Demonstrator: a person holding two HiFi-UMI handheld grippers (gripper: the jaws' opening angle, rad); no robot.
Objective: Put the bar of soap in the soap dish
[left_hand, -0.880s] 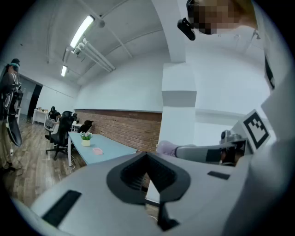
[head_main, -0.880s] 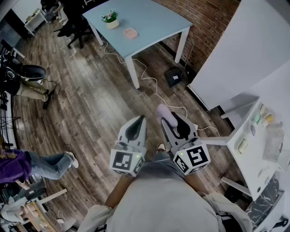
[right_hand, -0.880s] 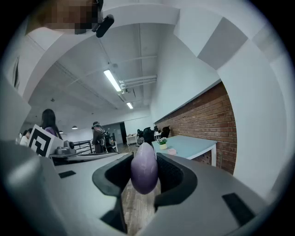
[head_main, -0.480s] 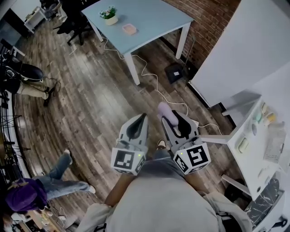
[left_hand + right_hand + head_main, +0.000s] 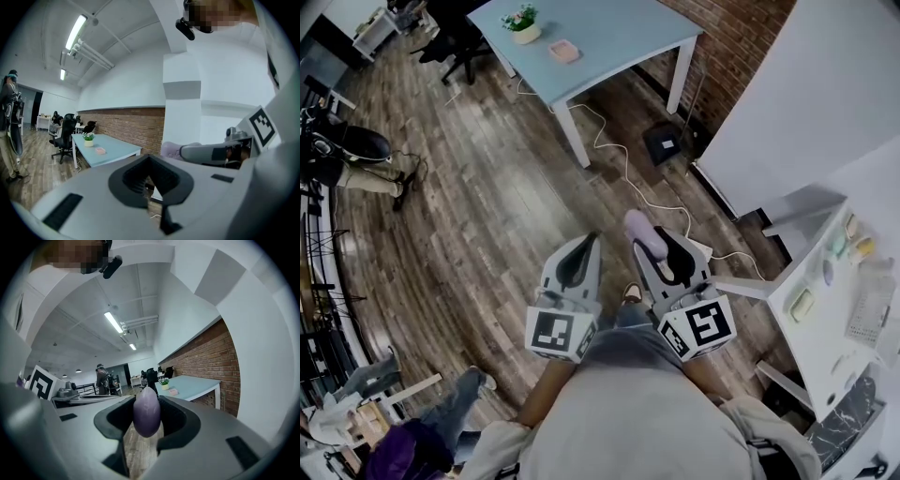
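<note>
Purple soap sits gripped in the right tool; left tool is closed, empty. The pink dish on the far counter needs it.

From my feed I'd say this is an open-plan office, maybe a shared studio: brick wall, plank floor, a blue table, office chairs further back, strip lights on the ceiling
</note>
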